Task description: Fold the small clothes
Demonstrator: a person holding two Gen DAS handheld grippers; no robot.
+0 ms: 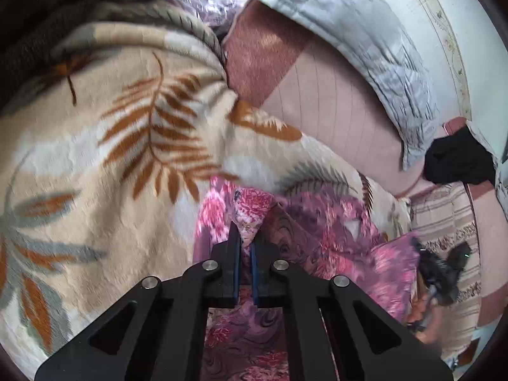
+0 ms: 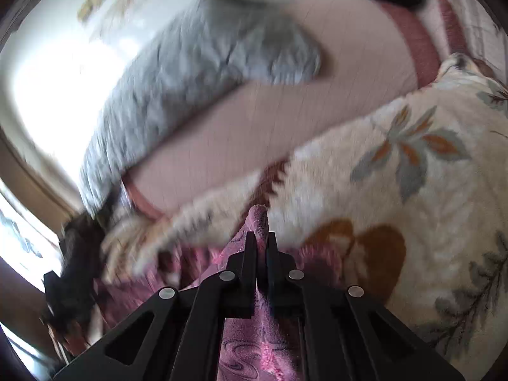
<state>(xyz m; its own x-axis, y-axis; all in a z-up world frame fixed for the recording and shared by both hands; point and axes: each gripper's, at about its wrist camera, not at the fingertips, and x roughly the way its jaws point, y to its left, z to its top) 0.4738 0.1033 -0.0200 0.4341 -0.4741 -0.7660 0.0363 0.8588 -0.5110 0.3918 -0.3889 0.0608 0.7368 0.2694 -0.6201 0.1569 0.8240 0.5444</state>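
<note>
I am in a bedroom at home, working over a bed. A plush cream blanket (image 1: 104,133) printed with rust and grey fern leaves covers most of it, over a pink quilted bedspread (image 1: 336,111). A rumpled grey pillow (image 1: 365,41) lies against the white wall (image 1: 409,9), and daylight floods in at one side.

Daylit fisheye; right view motion-blurred

Two black grippers show, the left gripper (image 1: 247,233) and the right gripper (image 2: 261,238); one pink floral garment (image 1: 317,231); one leaf-patterned blanket (image 1: 111,133); one grey quilted pillow (image 1: 365,31) at one o'clock; one black cloth (image 1: 457,158) at three o'clock.
</note>
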